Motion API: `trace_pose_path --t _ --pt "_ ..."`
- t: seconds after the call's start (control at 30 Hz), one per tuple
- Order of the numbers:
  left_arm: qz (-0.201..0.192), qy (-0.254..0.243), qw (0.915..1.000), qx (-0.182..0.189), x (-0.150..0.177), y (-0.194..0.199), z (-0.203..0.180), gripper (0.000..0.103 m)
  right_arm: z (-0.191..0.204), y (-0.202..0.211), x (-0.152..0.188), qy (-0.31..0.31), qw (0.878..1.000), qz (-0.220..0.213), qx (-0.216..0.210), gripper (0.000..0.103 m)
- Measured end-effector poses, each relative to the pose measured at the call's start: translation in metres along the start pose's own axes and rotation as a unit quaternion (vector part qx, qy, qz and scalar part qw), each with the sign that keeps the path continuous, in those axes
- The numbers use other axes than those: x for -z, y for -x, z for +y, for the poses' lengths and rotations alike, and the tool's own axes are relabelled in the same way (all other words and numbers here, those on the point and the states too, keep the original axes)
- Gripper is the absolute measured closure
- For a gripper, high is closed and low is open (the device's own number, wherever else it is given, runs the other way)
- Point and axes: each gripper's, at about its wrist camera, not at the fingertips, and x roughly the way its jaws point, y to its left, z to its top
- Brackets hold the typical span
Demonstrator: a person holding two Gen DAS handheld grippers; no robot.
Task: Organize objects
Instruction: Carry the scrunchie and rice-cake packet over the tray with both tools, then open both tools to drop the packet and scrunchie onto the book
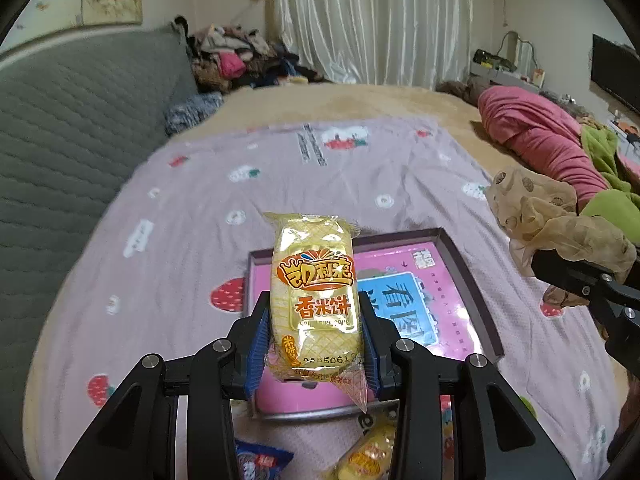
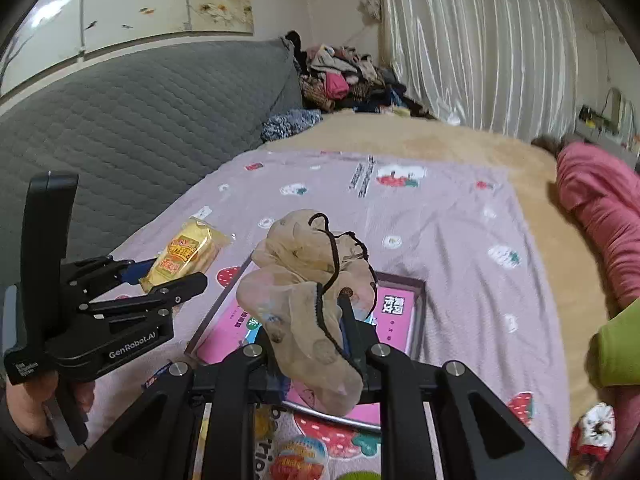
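Observation:
My left gripper point(image 1: 314, 332) is shut on a yellow rice cracker packet point(image 1: 314, 296) and holds it upright above a pink box with a dark rim point(image 1: 472, 280). In the right wrist view the left gripper point(image 2: 152, 276) holds the packet point(image 2: 186, 256) left of the box point(image 2: 400, 308). My right gripper point(image 2: 308, 344) is shut on a crumpled beige stocking with black trim point(image 2: 304, 280), held above the box. The stocking also shows at the right in the left wrist view point(image 1: 548, 216).
A lilac strawberry-print sheet point(image 1: 360, 168) covers the bed. Another yellow packet point(image 1: 368, 452) and a blue packet point(image 1: 260, 460) lie near the box's front. A grey quilted headboard point(image 1: 72, 128) is left. Pink and green bedding point(image 1: 560, 140) lies right. Clothes pile point(image 1: 240, 60) at back.

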Motion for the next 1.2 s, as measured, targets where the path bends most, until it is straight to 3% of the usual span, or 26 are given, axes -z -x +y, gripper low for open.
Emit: trace_pose_path --t 0.07,0.2,0.53,0.87,1.2 --pt "0.015 0.012 0.9998 0.009 -0.002 -0.019 0.007 0.062 -0.008 -0.017 -0.001 -0.009 1.0 0.018 -0.005 0.083" --pt "0.021 0.0 0.9997 -0.014 -0.003 -0.053 0.012 0.062 -0.017 -0.05 0.002 -0.012 0.999 0.049 -0.006 0.083" --pt "0.068 0.01 0.9974 -0.022 -0.005 -0.142 0.019 0.062 -0.039 -0.134 0.007 -0.014 0.993 0.118 0.025 0.083" --pt "0.088 0.019 0.9957 -0.022 0.004 -0.179 0.023 0.062 -0.064 -0.194 0.019 -0.032 0.984 0.164 0.063 0.083" --pt "0.108 0.021 0.9934 -0.033 0.011 -0.202 0.025 0.057 -0.064 -0.211 0.023 -0.029 0.981 0.176 0.07 0.077"
